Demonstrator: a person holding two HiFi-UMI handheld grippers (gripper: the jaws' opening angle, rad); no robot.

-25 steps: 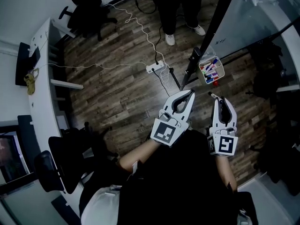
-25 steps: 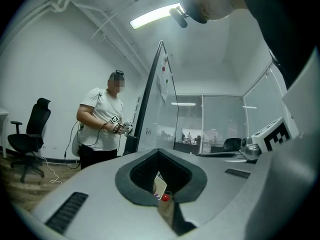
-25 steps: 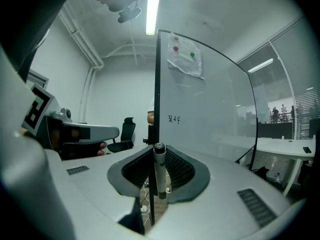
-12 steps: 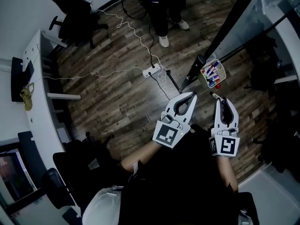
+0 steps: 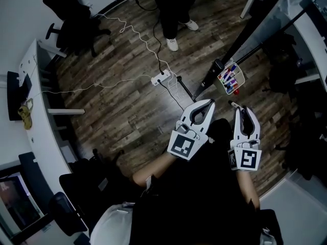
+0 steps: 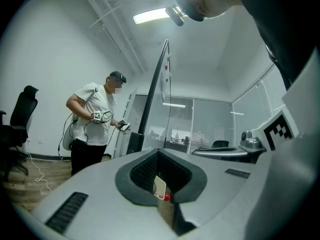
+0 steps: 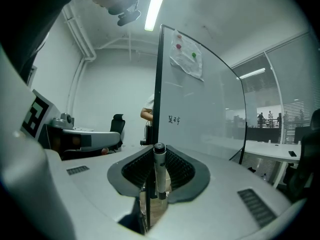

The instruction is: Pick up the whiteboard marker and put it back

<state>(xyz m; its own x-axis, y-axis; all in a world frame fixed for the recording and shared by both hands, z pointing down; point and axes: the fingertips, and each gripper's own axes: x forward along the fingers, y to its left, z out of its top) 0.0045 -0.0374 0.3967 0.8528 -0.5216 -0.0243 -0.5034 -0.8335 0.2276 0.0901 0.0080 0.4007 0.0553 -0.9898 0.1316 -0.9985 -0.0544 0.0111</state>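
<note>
In the head view, we judge that the right gripper point(image 5: 242, 109) should bring the marker point(image 5: 233, 105) over the tray point(image 5: 241, 76) of markers and lower it before letting go, with the left gripper point(image 5: 208, 103) kept clear. The left gripper view shows those jaws together on nothing. In the right gripper view the jaws clamp the marker upright, and we cannot read the handwriting on the board point(image 7: 210, 109).
</note>
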